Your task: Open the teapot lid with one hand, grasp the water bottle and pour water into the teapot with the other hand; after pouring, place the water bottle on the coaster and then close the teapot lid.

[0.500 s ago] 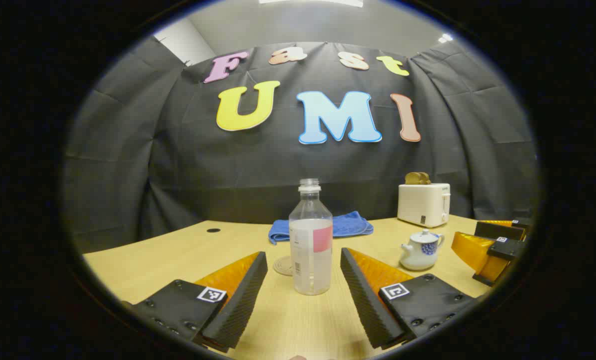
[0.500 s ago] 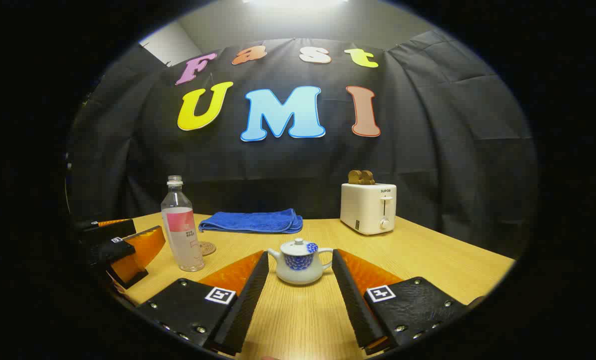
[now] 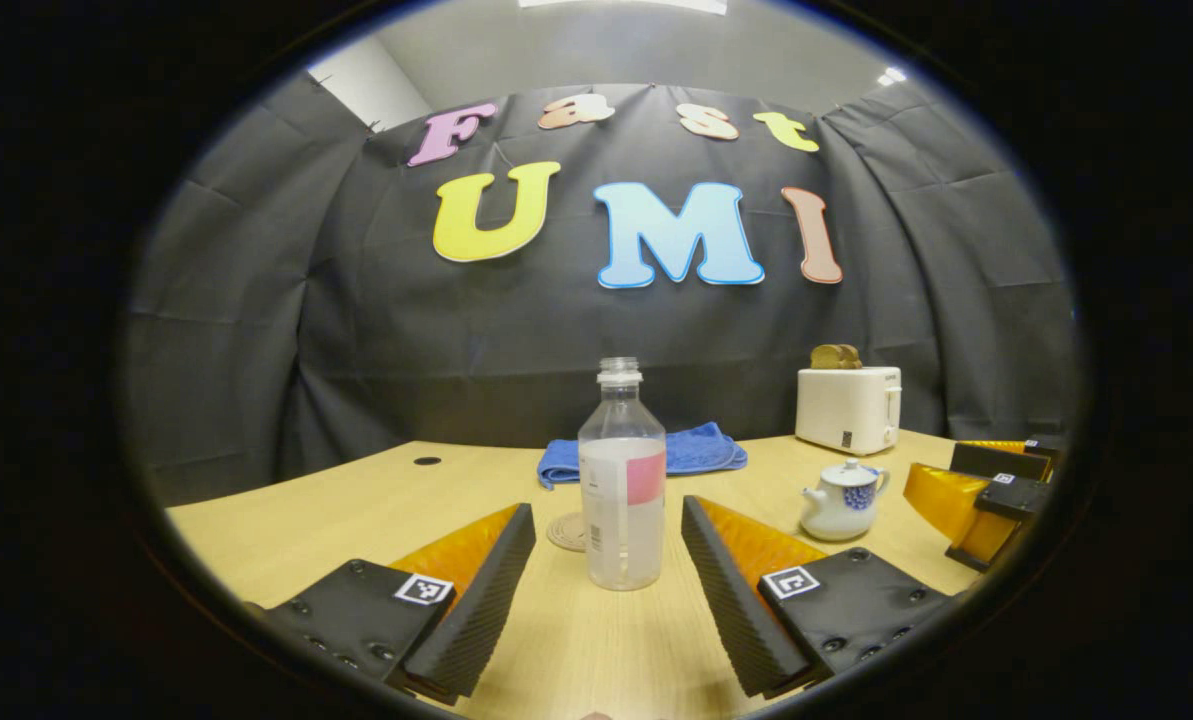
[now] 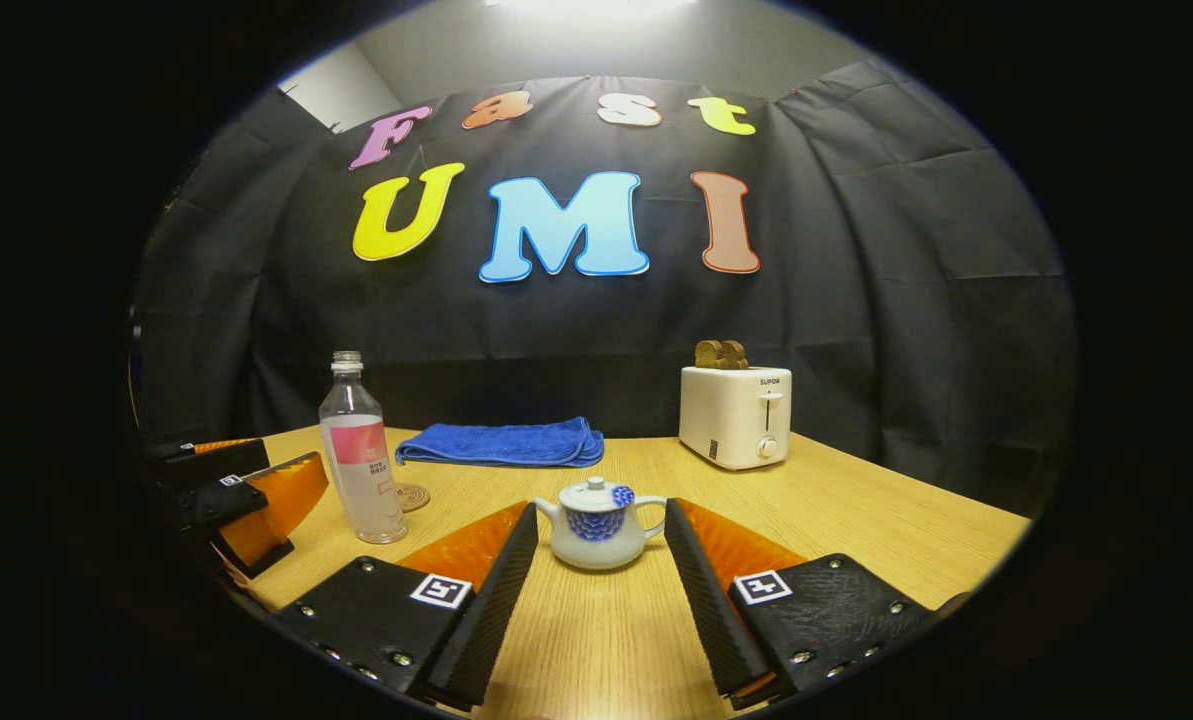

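- Left tool (image 3: 608,590): fingers spread wide, low over the counter (image 3: 306,520), gripping nothing. Bare wood lies between them.
- Water bottle (image 3: 622,480): upright, uncapped, partly filled, standing just ahead of the left tool's fingertips and centred on the gap; not touched by either finger.
- Right tool (image 4: 601,585): fingers likewise spread, level with the counter, empty.
- Teapot (image 4: 598,523): lid on, upright, just beyond the right tool's fingertips, centred between them, spout toward the left of the right gripper view. Clearance shows on both sides.
- Coaster (image 3: 568,531): flat on the counter, just behind and beside the bottle's base.
- Open counter runs to the left of the bottle up to the near edge.
- Blue towel (image 4: 501,443): folded, farther back, near the wall.
- Toaster (image 4: 735,416): at the back right, well apart from the teapot, bread standing in its slots.
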Tool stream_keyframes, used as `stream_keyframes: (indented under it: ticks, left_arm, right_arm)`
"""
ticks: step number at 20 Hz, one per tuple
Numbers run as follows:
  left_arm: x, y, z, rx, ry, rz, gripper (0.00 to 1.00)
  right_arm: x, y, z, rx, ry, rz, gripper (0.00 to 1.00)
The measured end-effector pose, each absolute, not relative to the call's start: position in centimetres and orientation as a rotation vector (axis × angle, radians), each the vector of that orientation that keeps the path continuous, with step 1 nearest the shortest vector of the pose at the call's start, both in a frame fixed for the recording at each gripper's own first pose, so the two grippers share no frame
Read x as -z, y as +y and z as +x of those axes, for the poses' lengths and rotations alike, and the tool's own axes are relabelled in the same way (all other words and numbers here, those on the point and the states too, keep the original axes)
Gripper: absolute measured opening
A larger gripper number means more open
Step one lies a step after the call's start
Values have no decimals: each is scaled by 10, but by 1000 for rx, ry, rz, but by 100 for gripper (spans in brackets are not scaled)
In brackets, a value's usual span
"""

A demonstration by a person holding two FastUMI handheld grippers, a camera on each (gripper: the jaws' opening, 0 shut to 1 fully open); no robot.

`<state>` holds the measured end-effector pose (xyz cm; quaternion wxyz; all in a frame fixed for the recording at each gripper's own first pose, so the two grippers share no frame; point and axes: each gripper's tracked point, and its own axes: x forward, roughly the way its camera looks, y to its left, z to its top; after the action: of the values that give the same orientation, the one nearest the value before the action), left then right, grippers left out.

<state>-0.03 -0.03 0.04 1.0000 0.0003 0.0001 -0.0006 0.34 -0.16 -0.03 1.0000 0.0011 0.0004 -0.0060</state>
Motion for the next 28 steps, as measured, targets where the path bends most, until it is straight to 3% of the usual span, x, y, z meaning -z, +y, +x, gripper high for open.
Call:
stream_keyframes:
  ticks: [5, 12, 22, 25, 26, 28]
  left_arm:
    - [1, 1, -1, 1, 0, 1, 100]
    - [0, 0, 1, 1, 0, 0, 100]
    - [1, 0, 0, 0, 0, -1, 100]
    - [2, 0, 2, 0, 0, -1, 100]
    - [2, 0, 2, 0, 1, -1, 100]
    - [3, 0, 1, 0, 0, -1, 100]
  right_arm:
    - [0, -1, 10, 18, 2, 4, 80]
    - [14, 4, 60, 0, 117, 46, 80]
    - [5, 7, 94, 1, 79, 12, 80]
    - [6, 6, 102, 3, 71, -1, 77]
    - [7, 5, 103, 5, 78, 6, 65]
    - [7, 3, 106, 8, 86, 26, 64]
